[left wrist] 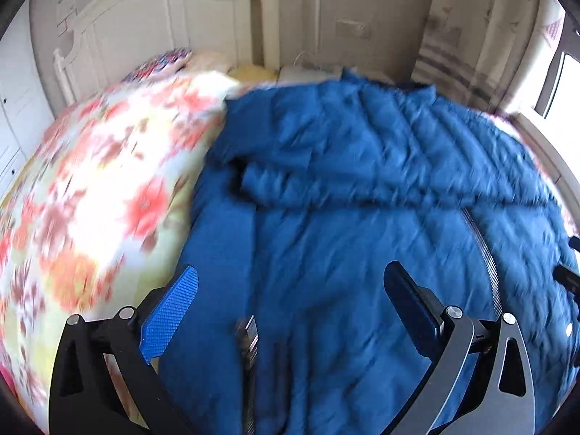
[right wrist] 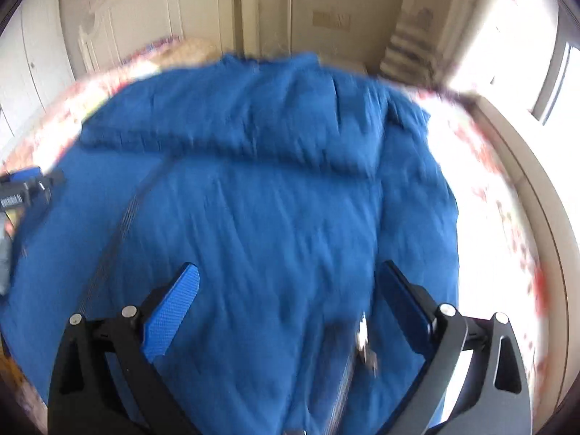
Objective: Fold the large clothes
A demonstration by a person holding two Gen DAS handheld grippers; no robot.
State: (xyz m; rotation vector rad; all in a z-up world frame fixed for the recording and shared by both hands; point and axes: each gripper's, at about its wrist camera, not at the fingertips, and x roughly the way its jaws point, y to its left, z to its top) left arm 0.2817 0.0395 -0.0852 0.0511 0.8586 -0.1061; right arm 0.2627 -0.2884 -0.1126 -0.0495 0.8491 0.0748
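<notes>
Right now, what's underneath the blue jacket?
The blue jacket lies spread on a floral bedspread, which shows along both sides. Anything directly beneath the jacket is covered.

Left gripper (left wrist: pixel 290 301) low over blue jacket (left wrist: pixel 362 188), jaws spread wide, nothing between the fingers (left wrist: pixel 170 315). Jacket spread on floral bedding (left wrist: pixel 90 188), one sleeve (left wrist: pixel 326 177) folded across the body, zipper (left wrist: pixel 485 253) running down the right side, a metal pull (left wrist: pixel 248 330) blurred between the jaws. White headboard (left wrist: pixel 145 32) at the far end, window (left wrist: pixel 562 87) upper right, right gripper (left wrist: pixel 569 275) just visible at the right edge, state unreadable.
</notes>
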